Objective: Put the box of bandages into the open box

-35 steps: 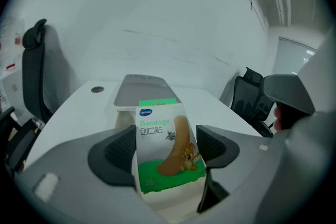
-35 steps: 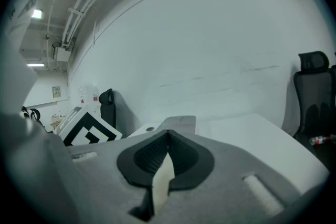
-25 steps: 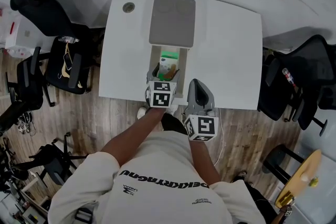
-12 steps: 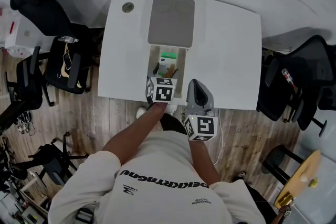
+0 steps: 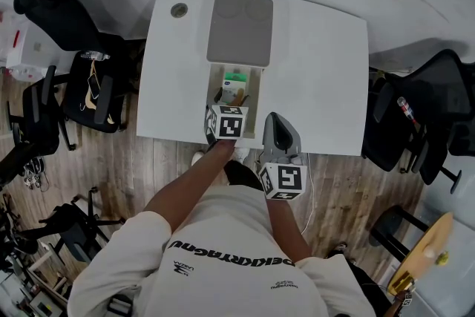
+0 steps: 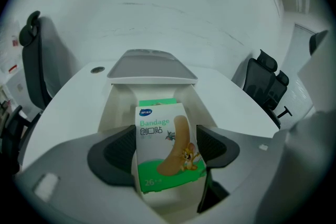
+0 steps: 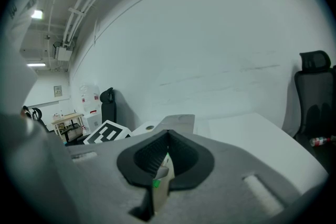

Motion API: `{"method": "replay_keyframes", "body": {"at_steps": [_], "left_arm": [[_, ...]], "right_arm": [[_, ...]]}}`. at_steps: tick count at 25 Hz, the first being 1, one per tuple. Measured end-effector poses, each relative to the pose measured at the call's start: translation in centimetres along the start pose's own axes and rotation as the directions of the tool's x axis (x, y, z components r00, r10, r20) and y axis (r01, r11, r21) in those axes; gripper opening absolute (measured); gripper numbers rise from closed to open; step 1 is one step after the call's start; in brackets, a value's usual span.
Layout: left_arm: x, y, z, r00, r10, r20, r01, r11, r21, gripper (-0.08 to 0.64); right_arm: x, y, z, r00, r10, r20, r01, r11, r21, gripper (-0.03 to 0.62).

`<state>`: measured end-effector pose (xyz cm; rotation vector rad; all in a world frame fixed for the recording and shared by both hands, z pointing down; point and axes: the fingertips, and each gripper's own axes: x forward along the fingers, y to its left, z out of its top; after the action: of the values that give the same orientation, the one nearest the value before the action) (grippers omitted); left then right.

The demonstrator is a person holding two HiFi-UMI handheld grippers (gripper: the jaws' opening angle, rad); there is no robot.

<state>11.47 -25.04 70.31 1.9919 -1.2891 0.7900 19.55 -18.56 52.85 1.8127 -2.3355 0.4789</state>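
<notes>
Left gripper [image 6: 167, 153] clamps the upright box of bandages [image 6: 159, 131] between the open box [image 6: 112, 108] walls; right gripper [image 7: 167, 150] jaws together.

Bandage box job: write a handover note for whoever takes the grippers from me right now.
Left gripper: shut on the bandage box, pointing down over the open box.
Right gripper: jaws together, idle at the table near edge.
Done: bandage box picked up and held over the open box, lid up.
Left to do: lower it in, release, withdraw.
</notes>
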Motion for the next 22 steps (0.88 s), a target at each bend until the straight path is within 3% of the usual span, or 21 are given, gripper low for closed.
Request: {"method": "replay_keyframes", "body": {"at_steps": [22], "left_arm": [[1.9, 0.7, -1.1, 0.998, 0.018, -0.068, -0.019, 1.000, -0.013, 0.368]], "right_arm": [[0.1, -0.4, -0.2, 1.000, -0.001, -0.006, 0.001, 1.000, 0.001, -0.002]]}}
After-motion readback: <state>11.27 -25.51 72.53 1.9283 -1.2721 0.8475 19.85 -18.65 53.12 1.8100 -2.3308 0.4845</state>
